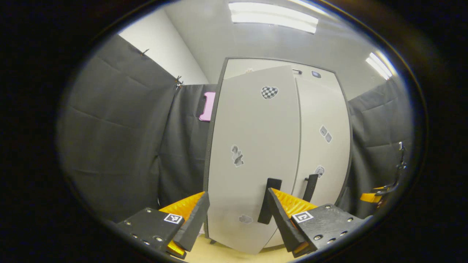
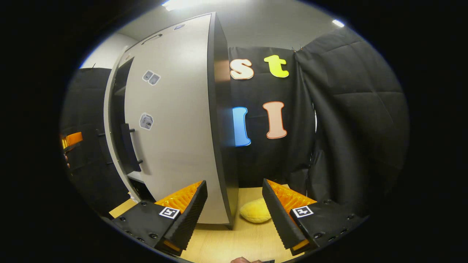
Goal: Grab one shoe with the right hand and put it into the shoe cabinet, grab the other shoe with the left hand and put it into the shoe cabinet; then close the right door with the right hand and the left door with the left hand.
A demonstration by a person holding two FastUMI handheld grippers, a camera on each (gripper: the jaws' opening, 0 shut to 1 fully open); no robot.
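In the left gripper view we face the shoe cabinet. Its left door stands slightly ajar, swung out from the front, while the right door lies flush with the cabinet. Our left gripper has its fingers spread wide with nothing between them, just in front of the left door and its dark handle. In the right gripper view the right gripper is likewise spread and empty, held off the cabinet's right front corner. A yellow sponge lies on the wooden floor beside that corner. We cannot see the shoes; the cabinet's inside is hidden by the doors.
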